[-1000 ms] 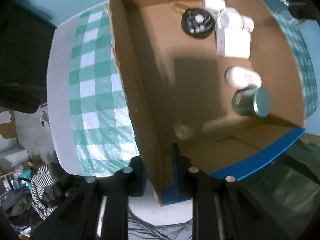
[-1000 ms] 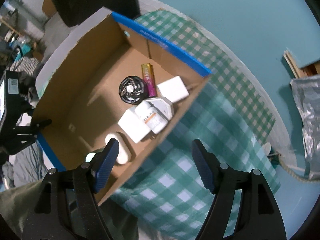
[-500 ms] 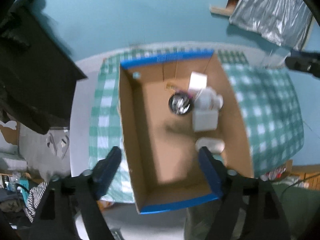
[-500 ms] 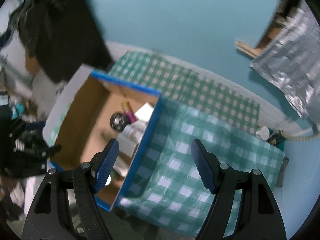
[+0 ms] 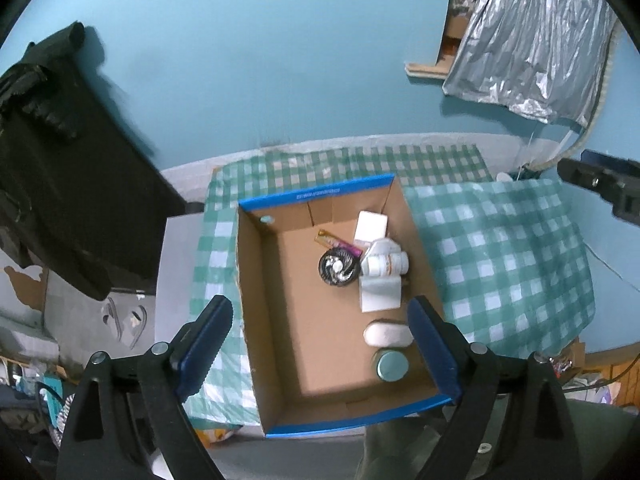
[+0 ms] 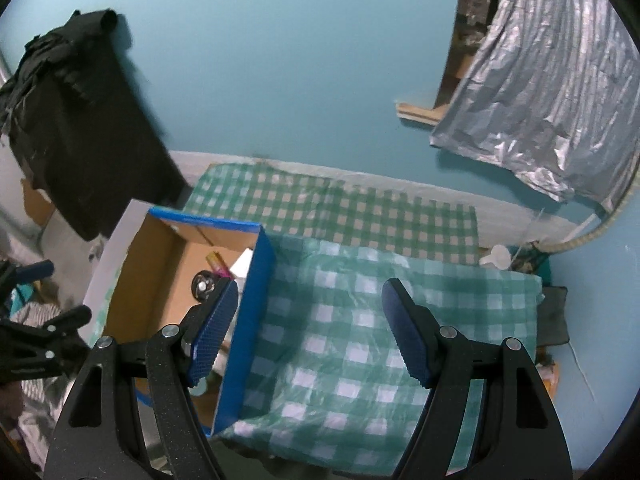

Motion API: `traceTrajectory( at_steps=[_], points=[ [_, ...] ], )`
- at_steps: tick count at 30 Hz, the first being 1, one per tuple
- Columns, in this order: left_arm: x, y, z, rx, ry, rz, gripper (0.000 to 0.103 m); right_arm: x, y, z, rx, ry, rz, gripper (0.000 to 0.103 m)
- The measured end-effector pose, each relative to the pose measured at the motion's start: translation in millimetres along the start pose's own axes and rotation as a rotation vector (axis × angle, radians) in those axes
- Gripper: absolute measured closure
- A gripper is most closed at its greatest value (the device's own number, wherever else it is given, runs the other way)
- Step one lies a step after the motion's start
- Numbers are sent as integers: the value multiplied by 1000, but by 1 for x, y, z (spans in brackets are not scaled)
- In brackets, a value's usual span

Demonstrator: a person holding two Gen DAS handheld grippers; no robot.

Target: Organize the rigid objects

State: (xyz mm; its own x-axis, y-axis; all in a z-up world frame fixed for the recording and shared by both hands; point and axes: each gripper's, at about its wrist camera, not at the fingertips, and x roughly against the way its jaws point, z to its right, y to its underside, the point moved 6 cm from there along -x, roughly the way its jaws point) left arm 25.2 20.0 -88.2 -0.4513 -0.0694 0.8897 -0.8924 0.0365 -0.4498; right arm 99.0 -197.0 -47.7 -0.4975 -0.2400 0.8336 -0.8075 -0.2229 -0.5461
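Observation:
An open cardboard box (image 5: 262,312) with blue edges sits on a green checked cloth (image 5: 504,264). Inside along its right side lie a black round fan (image 5: 338,268), a white pill bottle (image 5: 386,263), white boxes (image 5: 380,296), a purple-gold tube (image 5: 338,241), a white oval case (image 5: 387,335) and a teal round tin (image 5: 391,365). My left gripper (image 5: 320,352) is open and empty, high above the box. My right gripper (image 6: 310,332) is open and empty, high above the cloth right of the box (image 6: 248,320).
A teal wall stands behind the table. Black cloth (image 5: 60,168) hangs at the left. Silver foil sheeting (image 5: 532,40) hangs at the upper right. A white funnel-like item (image 6: 496,258) and a rope lie at the cloth's far right corner. Clutter lies at the lower left.
Both grippers have risen well away from the box. The left gripper, shut on the box wall a second ago, has let go and is open. The box looks smaller in both views.

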Motion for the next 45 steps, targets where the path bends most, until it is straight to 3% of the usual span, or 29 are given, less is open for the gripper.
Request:
traceTrajectory(
  at_steps=[19, 45],
  points=[
    [15, -9, 1, 52, -32, 46, 11, 4, 4, 5, -10, 9, 22, 28],
    [16, -5, 11, 53, -36, 19, 10, 3, -3, 4, 2, -1, 12, 28]
  ],
)
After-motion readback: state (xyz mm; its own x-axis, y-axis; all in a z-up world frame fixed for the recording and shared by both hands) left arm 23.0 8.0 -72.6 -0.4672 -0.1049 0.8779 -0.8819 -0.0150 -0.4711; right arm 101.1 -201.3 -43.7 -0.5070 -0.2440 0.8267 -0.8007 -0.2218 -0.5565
